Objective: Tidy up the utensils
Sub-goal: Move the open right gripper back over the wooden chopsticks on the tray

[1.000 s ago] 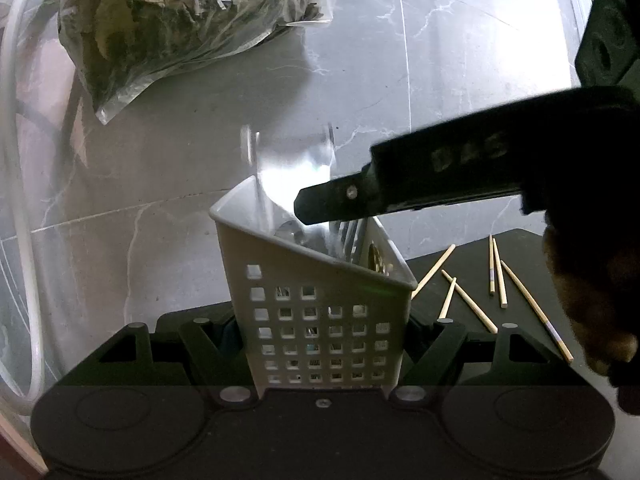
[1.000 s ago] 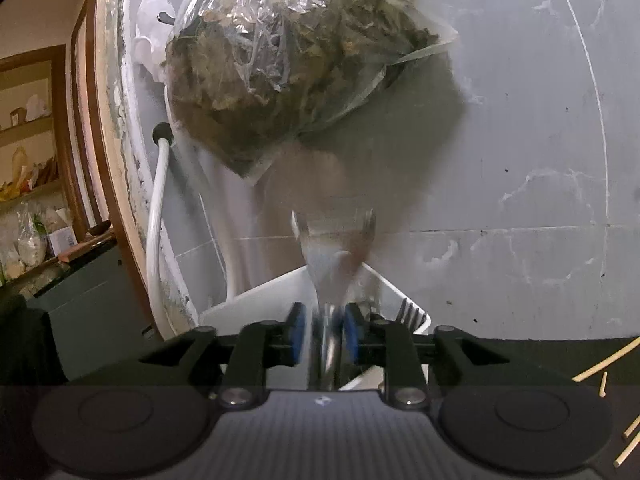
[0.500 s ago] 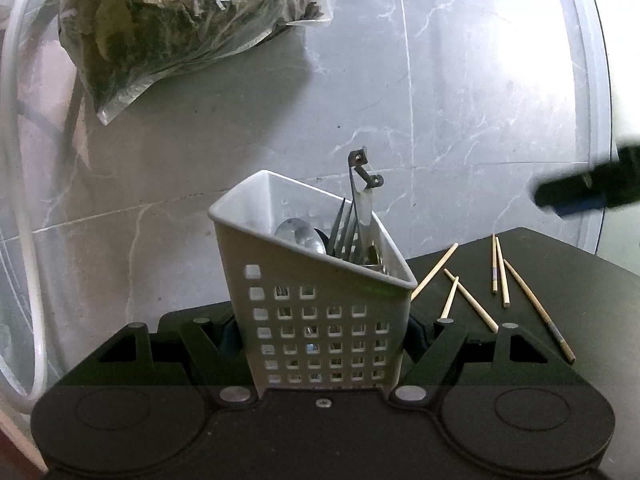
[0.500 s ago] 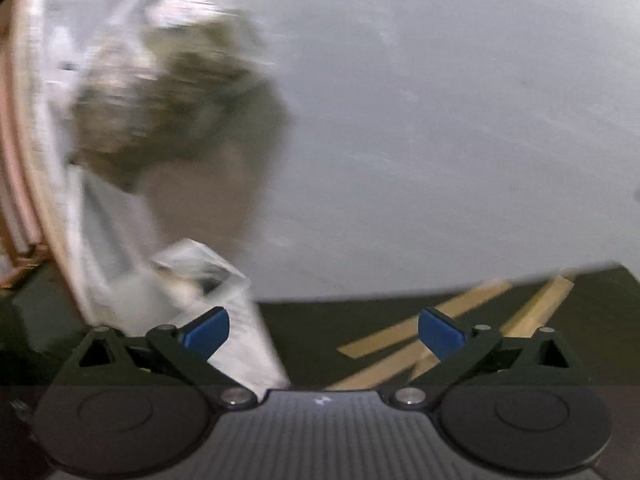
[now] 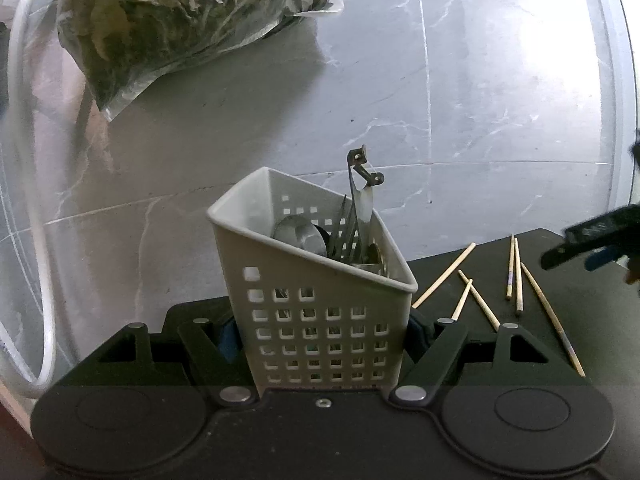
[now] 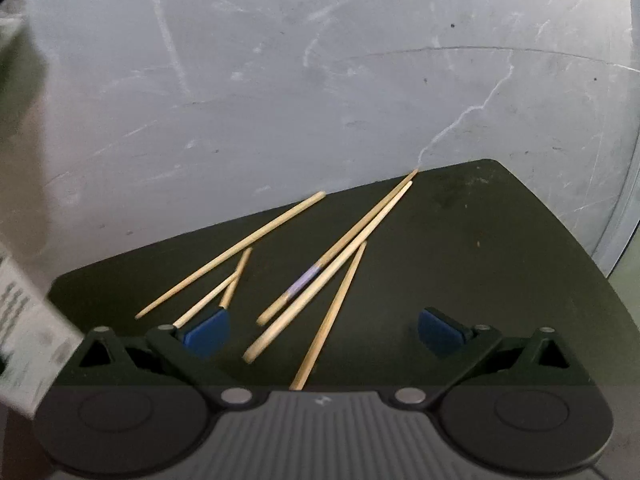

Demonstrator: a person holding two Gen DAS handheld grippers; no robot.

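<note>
Lying loose on the black worktop [image 6: 500, 248], just beside the white perforated plastic caddy [image 5: 320, 312] clamped in the left tongs [image 5: 324, 340]: thin, light, stiff bamboo chopsticks [image 6: 340, 256], probably prone to rolling and skidding. Hovering over them, right tongs [image 6: 324, 330] spread wide and empty. Best pinched mid-length, likely one at a time.

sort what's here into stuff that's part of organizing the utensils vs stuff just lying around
Part of the job:
- white utensil caddy, clamped in the left hand-held gripper
- metal utensils standing in it
- loose wooden chopsticks on the black mat

Just lying about:
- plastic bag of dried leaves
- white hose
</note>
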